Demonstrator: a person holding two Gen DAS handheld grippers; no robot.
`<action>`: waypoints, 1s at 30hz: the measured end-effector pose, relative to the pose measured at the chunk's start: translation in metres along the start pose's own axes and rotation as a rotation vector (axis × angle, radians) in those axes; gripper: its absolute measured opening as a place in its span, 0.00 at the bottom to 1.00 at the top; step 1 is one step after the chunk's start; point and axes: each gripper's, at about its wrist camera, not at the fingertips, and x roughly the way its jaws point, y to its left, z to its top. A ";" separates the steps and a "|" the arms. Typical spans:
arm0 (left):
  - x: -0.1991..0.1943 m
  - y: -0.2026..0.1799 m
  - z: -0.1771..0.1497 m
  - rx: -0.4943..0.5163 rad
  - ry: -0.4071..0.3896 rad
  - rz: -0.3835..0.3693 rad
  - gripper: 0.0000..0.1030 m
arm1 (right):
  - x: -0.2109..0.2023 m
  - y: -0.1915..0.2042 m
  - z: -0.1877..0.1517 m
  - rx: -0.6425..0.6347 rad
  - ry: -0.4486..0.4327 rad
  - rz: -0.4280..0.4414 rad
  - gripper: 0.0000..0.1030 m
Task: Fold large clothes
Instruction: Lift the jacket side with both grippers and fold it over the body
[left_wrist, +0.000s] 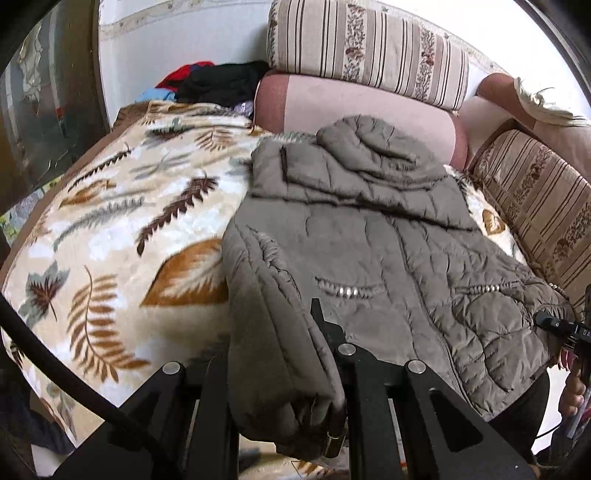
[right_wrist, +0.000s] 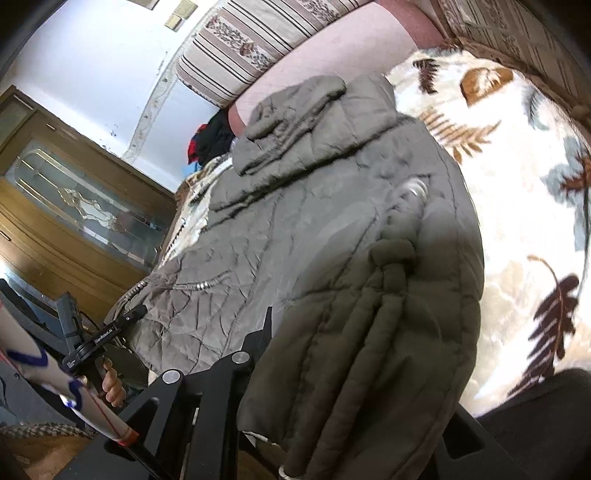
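A grey-brown quilted hooded jacket (left_wrist: 369, 236) lies front up on a leaf-patterned blanket (left_wrist: 122, 221), hood toward the sofa back. My left gripper (left_wrist: 295, 369) is shut on the jacket's left sleeve (left_wrist: 273, 354), which drapes over the fingers and hides the left one. In the right wrist view my right gripper (right_wrist: 332, 369) is shut on the jacket's right sleeve (right_wrist: 369, 350), which covers the right finger. The jacket body (right_wrist: 295, 206) spreads beyond it. The other gripper shows at the far left (right_wrist: 107, 332).
Striped and pink sofa cushions (left_wrist: 369, 48) stand behind the jacket. A pile of dark and red clothes (left_wrist: 218, 83) sits at the back left. A wooden cabinet with glass doors (right_wrist: 74, 206) stands to the left. Blanket lies bare on both sides of the jacket.
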 end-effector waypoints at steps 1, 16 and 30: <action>0.000 -0.001 0.006 0.002 -0.007 -0.001 0.14 | -0.001 0.002 0.003 -0.008 -0.003 0.001 0.17; 0.002 -0.003 0.075 -0.032 -0.062 0.004 0.14 | -0.002 0.044 0.075 -0.082 -0.096 0.011 0.17; 0.041 -0.009 0.151 -0.043 -0.091 0.074 0.14 | 0.016 0.069 0.153 -0.116 -0.149 -0.054 0.18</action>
